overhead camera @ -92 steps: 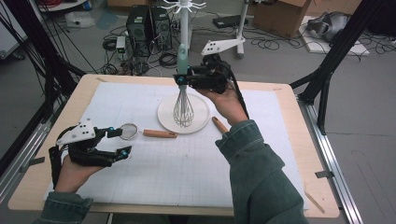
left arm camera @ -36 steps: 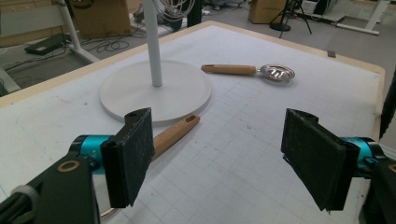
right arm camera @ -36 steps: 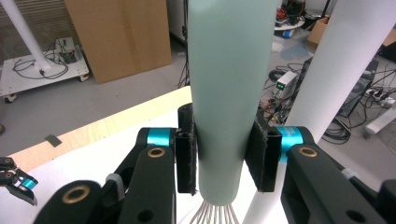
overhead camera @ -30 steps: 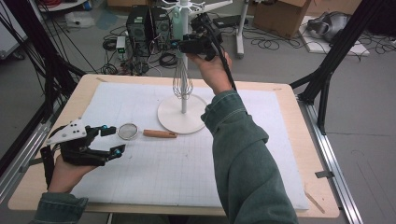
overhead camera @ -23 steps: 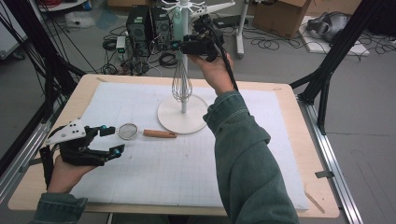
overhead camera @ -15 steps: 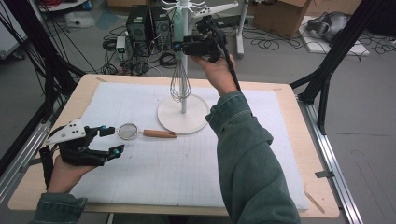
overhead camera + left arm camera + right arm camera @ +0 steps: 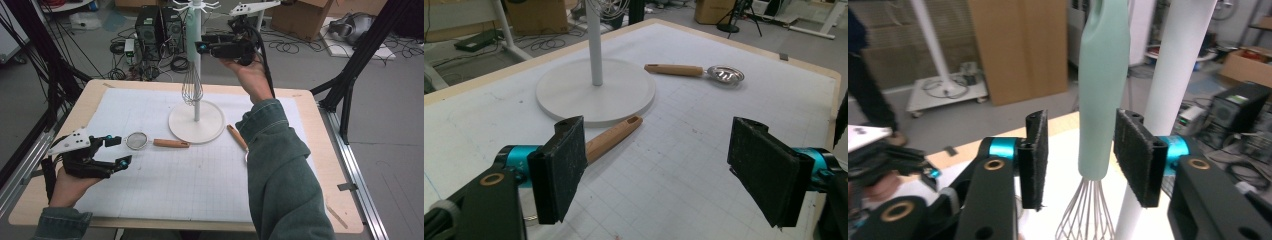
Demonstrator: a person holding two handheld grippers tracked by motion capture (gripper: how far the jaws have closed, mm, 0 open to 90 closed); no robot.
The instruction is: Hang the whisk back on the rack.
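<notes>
We see the right gripper [image 7: 200,48] raised well above the table [image 7: 320,150], level with the upper part of the stand [image 7: 196,60]. The whisk [image 7: 191,82] hangs from the stand directly ahead of this gripper. In the right gripper view its mint-green handle [image 7: 1104,85] stands upright between the two black pads, with a visible gap on either side; the pad [image 7: 1134,155] on the stand's side sits closer to the handle than the other one. The jaws have just been opening, and they now stand apart around the handle without pressing it. The stand's white pole [image 7: 1168,100] rises just beyond the handle, on the far side of that nearer pad.

The whisk has a smooth, pale green handle that tapers slightly toward its lower end, where thin metal wires [image 7: 1083,215] fan out downward into a balloon-shaped cage. In the high view the wire cage hangs beside the pole, above the round white base [image 7: 207,131], below and ahead of the right gripper.

The left gripper [image 7: 116,151] rests low near the table's left edge, jaws wide apart and holding nothing. Ahead of it lies a wooden-handled strainer [image 7: 150,142], just short of the base. Beyond the base in the left gripper view lies a wooden-handled spoon [image 7: 704,72].
</notes>
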